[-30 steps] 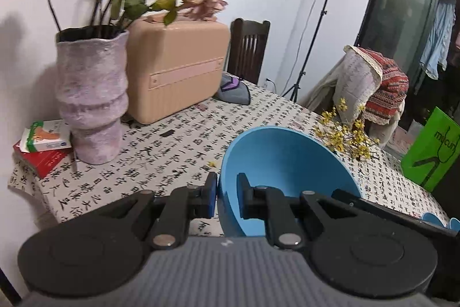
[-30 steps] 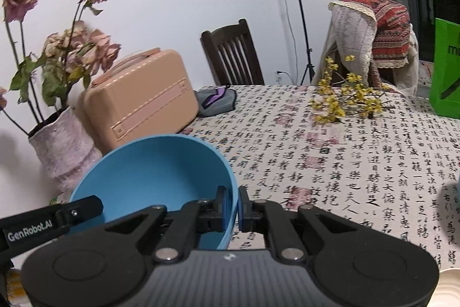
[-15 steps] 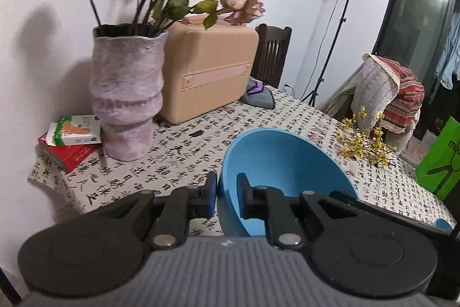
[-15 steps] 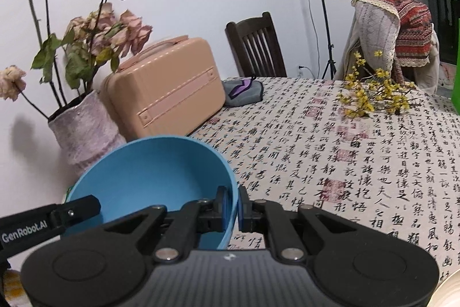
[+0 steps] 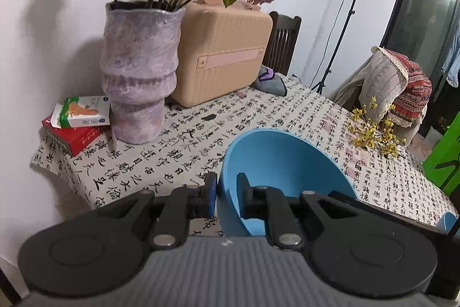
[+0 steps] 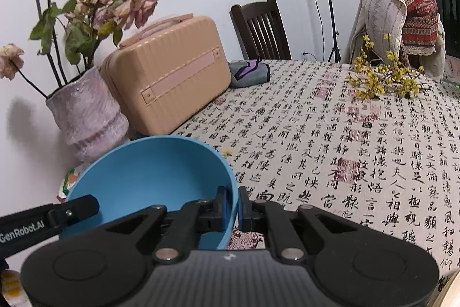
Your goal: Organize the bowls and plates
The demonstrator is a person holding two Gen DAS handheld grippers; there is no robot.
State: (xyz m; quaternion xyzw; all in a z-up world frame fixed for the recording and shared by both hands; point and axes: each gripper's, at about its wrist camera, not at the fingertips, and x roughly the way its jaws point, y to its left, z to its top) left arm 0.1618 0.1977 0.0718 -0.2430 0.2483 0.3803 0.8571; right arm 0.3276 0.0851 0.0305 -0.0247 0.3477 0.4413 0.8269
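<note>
A blue bowl (image 5: 287, 163) hangs tilted above the table, held by its rim from two sides. In the left wrist view my left gripper (image 5: 227, 189) is shut on the bowl's left rim, one pad outside and one inside. In the right wrist view my right gripper (image 6: 233, 202) is shut on the right rim of the same bowl (image 6: 149, 174), and the left gripper's finger (image 6: 72, 209) reaches in at the opposite rim. A second blue bowl (image 5: 448, 220) peeks in at the right edge. A pale plate edge (image 6: 451, 289) shows at the bottom right corner.
A purple vase (image 5: 138, 76) of dried roses, a tan case (image 5: 224, 56) and a red and a white box (image 5: 77, 120) stand at the table's left end. Yellow sprigs (image 6: 382, 79), a grey pouch (image 6: 250, 74), chairs and a green bag (image 5: 442, 160) lie beyond.
Both grippers have carried the bowl down and toward the vase end of the table. The vase and tan case now look larger and closer. Both grips are unchanged.
</note>
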